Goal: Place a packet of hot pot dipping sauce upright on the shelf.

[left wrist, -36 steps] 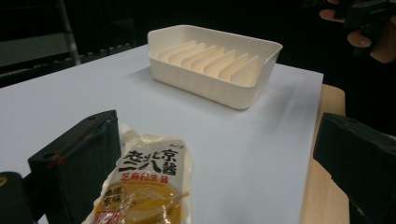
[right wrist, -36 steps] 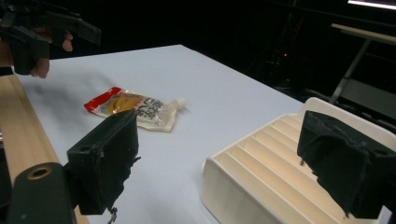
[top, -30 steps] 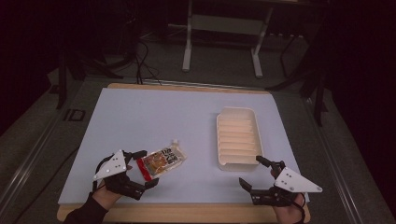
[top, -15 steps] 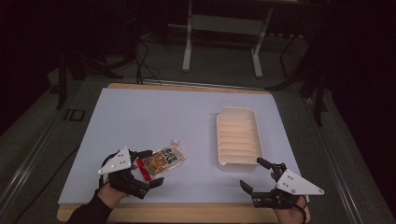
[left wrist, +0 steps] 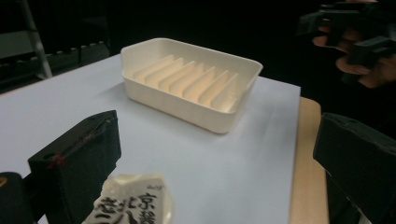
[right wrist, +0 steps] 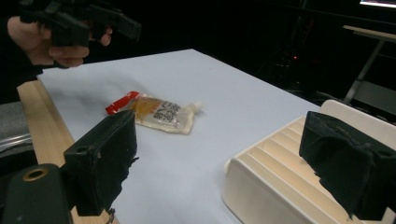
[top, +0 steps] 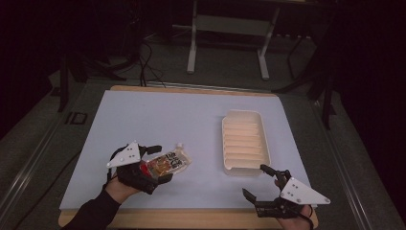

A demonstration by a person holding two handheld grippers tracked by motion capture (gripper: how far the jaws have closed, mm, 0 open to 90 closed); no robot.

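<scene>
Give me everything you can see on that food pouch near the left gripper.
The food pouch is a flat clear sachet with orange-brown contents, a red end strip, a small spout corner and black Japanese print. It lies flat on the pale blue mat, left of the cream ribbed tray. The left gripper hovers open above its red end, not gripping.

A pale blue mat (top: 182,120) covers a wooden table (top: 191,218); beyond it stands a metal frame (top: 227,40).
</scene>
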